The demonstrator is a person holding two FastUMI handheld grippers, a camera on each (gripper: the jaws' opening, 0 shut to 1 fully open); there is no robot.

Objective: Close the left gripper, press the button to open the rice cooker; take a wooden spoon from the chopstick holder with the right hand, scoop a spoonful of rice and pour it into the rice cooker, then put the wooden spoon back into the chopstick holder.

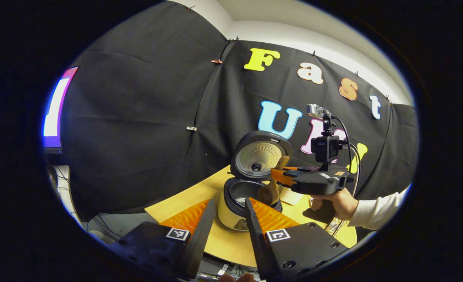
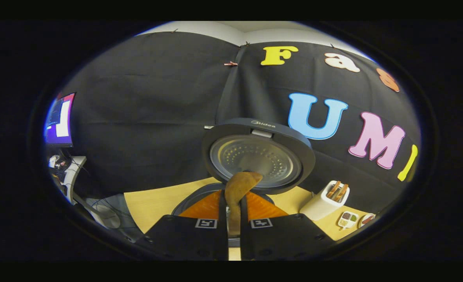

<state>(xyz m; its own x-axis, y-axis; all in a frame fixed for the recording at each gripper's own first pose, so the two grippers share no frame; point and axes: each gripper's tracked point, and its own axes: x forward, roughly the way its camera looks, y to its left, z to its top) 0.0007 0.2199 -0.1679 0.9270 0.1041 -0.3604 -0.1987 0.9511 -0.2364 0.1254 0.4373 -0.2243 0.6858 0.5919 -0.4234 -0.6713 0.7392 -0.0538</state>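
Left gripper view: left gripper (image 1: 228,219) in the foreground, fingers parted with a clear gap between them, nothing held. Beyond it, the rice cooker (image 1: 239,203) sits on the light wooden table (image 1: 176,205), lid (image 1: 260,154) swung up and standing open, perforated inner plate facing the camera. Inner pot rim visible; its contents cannot be made out.

Right gripper (image 1: 280,175) seen farther off, to the right of the cooker, carried by a hand (image 1: 339,201) with a white sleeve (image 1: 378,211). Its fingers are closed on the handle of the wooden spoon (image 1: 271,188). The spoon hangs bowl-down over the open pot, handle end pointing up in front of the lid.

Right gripper view: right gripper (image 2: 233,219) narrowed onto the wooden spoon (image 2: 237,192), both fingers pressing its sides. The spoon runs up between them and ends in front of the lid (image 2: 258,154). Whether rice is on the spoon cannot be told.

White chopstick holder (image 2: 323,203) stands on the table (image 2: 149,207) to the right of the cooker, with wooden utensils sticking out of it. Just beside it, a small divided dish (image 2: 347,219).
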